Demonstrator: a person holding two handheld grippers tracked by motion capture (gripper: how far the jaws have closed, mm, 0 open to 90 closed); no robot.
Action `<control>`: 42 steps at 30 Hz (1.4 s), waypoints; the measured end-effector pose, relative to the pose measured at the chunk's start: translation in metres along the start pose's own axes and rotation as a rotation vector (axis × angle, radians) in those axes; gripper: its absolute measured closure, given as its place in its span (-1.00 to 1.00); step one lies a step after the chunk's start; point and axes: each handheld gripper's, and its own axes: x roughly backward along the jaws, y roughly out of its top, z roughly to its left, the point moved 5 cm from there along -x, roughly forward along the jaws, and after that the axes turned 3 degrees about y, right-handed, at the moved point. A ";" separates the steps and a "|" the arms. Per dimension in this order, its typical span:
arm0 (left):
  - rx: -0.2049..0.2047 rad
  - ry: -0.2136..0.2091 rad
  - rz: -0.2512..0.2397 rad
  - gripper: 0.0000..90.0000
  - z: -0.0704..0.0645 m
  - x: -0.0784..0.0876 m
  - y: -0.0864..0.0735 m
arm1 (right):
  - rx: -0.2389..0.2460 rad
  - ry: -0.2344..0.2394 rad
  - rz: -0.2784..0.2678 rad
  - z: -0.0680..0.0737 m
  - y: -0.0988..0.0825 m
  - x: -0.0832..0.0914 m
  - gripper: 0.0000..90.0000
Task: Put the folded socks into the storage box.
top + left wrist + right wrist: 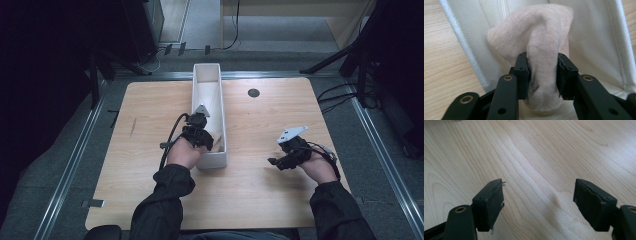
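Left gripper [542, 75] pinching a bunched pale cloth [541, 47] between half-closed jaws, inside the near end of the white bin [220, 100], toward 6 o'clock of its length. Right gripper [539, 205] idling wide open and empty over the bare table [260, 200], well off toward 3 o'clock. Lowering until the cloth is resting on the bin floor, probably, then spreading the jaws fully and backing out straight toward 12 o'clock, avoiding snagging the fabric on the pads.

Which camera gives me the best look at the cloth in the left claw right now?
The left gripper view: the pale cloth sits close up between the left claw pads, bunched above the white bin. In the high view the person's hand largely hides it. The right gripper view looks at bare wooden table.
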 end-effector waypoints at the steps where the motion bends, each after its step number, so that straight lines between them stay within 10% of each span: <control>1: 0.003 -0.009 0.002 0.39 0.000 0.001 0.000 | 0.000 0.000 0.000 0.000 0.000 0.000 -0.46; 10: -0.023 -0.033 -0.011 0.11 -0.002 0.010 0.004 | 0.002 -0.001 0.004 0.000 -0.001 0.000 -0.46; 24: -0.063 -0.044 -0.046 0.68 -0.003 0.029 -0.010 | 0.006 -0.004 0.003 0.000 0.000 0.000 -0.46; 42: -0.069 -0.033 0.003 0.91 -0.006 -0.004 -0.010 | 0.008 0.001 0.003 0.000 0.000 -0.001 -0.45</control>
